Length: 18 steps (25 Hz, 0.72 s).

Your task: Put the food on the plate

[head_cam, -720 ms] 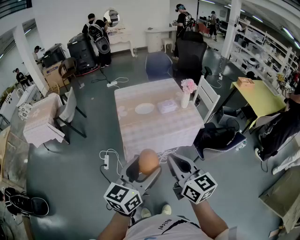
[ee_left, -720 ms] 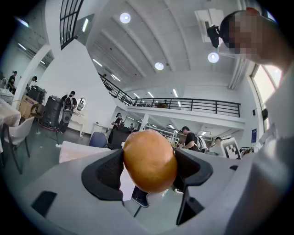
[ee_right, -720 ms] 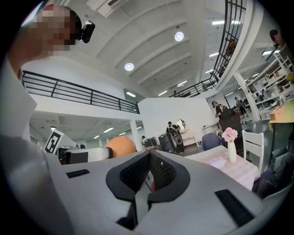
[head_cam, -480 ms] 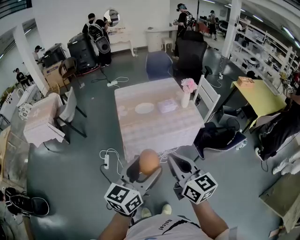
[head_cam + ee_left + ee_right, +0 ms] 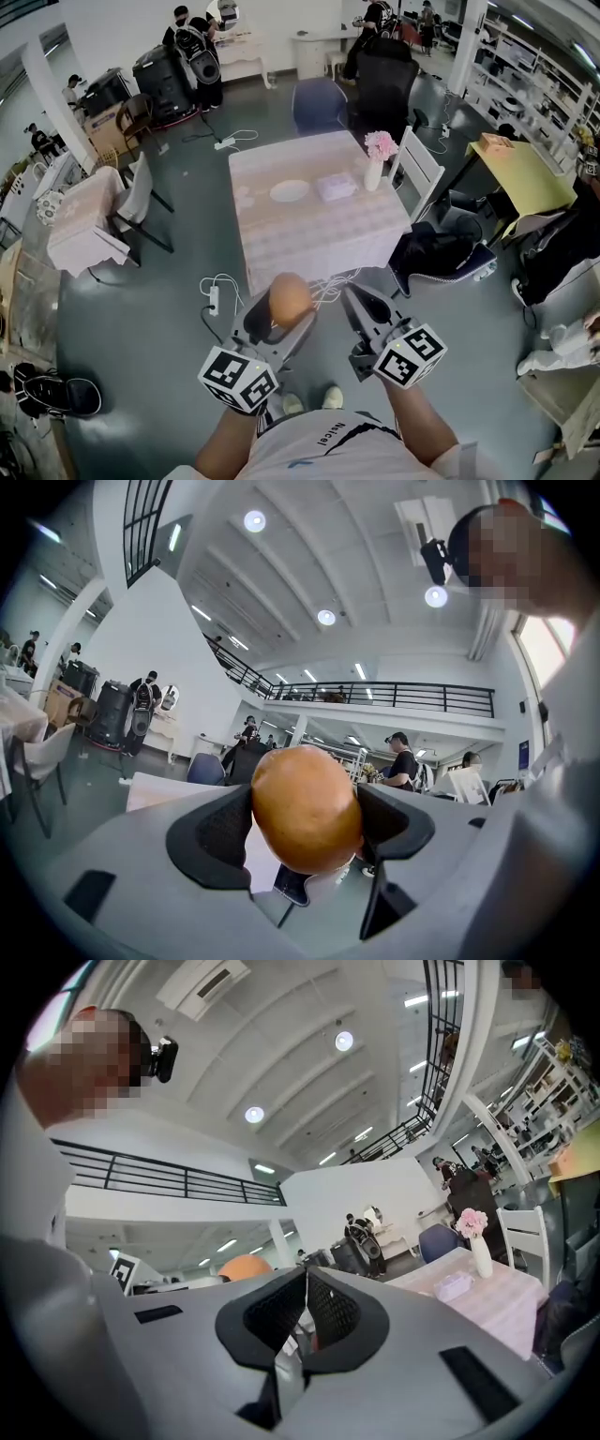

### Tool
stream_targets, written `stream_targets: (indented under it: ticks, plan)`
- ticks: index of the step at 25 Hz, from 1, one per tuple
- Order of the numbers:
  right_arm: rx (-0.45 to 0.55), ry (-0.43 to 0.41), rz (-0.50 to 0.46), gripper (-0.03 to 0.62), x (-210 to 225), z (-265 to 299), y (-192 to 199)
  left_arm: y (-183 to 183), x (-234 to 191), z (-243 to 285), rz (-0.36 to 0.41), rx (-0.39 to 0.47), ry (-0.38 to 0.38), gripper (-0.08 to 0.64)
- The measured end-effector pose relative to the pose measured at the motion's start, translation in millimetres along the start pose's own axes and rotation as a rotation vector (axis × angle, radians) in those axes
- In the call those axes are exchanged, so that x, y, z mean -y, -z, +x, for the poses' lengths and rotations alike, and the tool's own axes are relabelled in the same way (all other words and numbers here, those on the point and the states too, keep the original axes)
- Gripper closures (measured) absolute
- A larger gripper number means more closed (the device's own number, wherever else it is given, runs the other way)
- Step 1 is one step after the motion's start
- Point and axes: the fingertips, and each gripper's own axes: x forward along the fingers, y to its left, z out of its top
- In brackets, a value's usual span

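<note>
My left gripper (image 5: 286,309) is shut on a round orange-brown bun (image 5: 290,299), held in front of me over the grey floor; in the left gripper view the bun (image 5: 305,808) fills the gap between the two black pads. My right gripper (image 5: 354,305) is beside it, shut with nothing between its jaws; its pads (image 5: 323,1312) meet. The white plate (image 5: 289,191) lies on the square table (image 5: 319,239) ahead, well beyond both grippers. The bun (image 5: 246,1267) also shows to the left in the right gripper view.
On the table stand a vase of pink flowers (image 5: 378,159) and a wrapped packet (image 5: 336,187). A white chair (image 5: 415,187) is at its right, a power strip with cables (image 5: 214,319) on the floor near its front. A smaller table with chair (image 5: 89,234) is left, a yellow table (image 5: 520,178) right.
The head view has tilted and the table now sits nearer; both grippers keep their places in front of me, the left still holding the bun.
</note>
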Motion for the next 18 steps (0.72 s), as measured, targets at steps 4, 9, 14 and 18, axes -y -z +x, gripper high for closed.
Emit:
stream_targets:
  ticks: [4, 9, 14, 18]
  plan:
    - [-0.022, 0.0, -0.009, 0.575, 0.4, -0.8, 4.9, 3.2, 0.5, 1.7, 0.001, -0.014, -0.011, 0.209]
    - [-0.022, -0.001, -0.02, 0.575, 5.3, -1.3, 2.5, 6.2, 1.4, 7.0, 0.005, -0.024, -0.016, 0.209]
    - [-0.019, 0.001, -0.036, 0.575, 16.9, -3.2, -7.0, 2.0, 1.5, 17.7, 0.01, -0.019, -0.026, 0.209]
    - [-0.036, -0.001, -0.053, 0.575, 28.0, -6.4, -7.4, 7.5, 6.3, 28.1, 0.016, -0.026, -0.039, 0.209]
